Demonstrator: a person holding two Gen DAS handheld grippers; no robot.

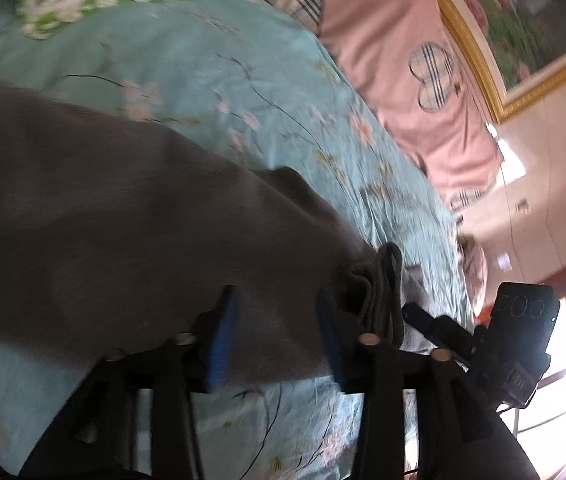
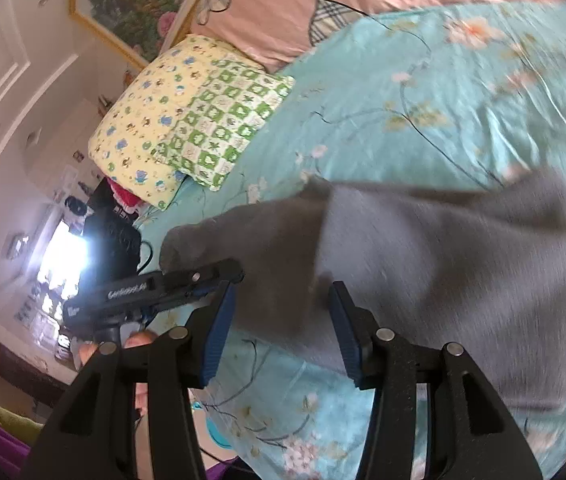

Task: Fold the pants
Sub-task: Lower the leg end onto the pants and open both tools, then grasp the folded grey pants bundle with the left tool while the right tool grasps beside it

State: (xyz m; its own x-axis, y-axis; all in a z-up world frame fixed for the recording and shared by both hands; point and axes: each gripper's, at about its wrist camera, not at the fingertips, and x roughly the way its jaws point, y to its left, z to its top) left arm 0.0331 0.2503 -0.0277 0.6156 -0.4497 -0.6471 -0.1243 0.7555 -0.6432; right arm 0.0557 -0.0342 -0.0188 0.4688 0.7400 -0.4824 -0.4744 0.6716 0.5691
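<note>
Grey pants [image 1: 115, 216] lie on the teal flowered bedsheet [image 1: 243, 92]. In the left wrist view my left gripper [image 1: 279, 300] hangs open just above the pants, next to the bunched waistband with its drawstring [image 1: 383, 288]. In the right wrist view the pants [image 2: 443, 256] lie folded over, and my right gripper [image 2: 283, 292] is open over a folded edge of the fabric. The other gripper [image 2: 151, 292] shows at the left, beside the pants' end. Neither gripper grips cloth. Both views are motion-blurred.
A pink quilt [image 1: 403, 40] lies along the head of the bed. A green and yellow patterned pillow [image 2: 187, 120] sits on the sheet beyond the pants. A framed flower picture [image 1: 523, 20] hangs on the wall. A bright window [image 2: 63, 256] is at the bedside.
</note>
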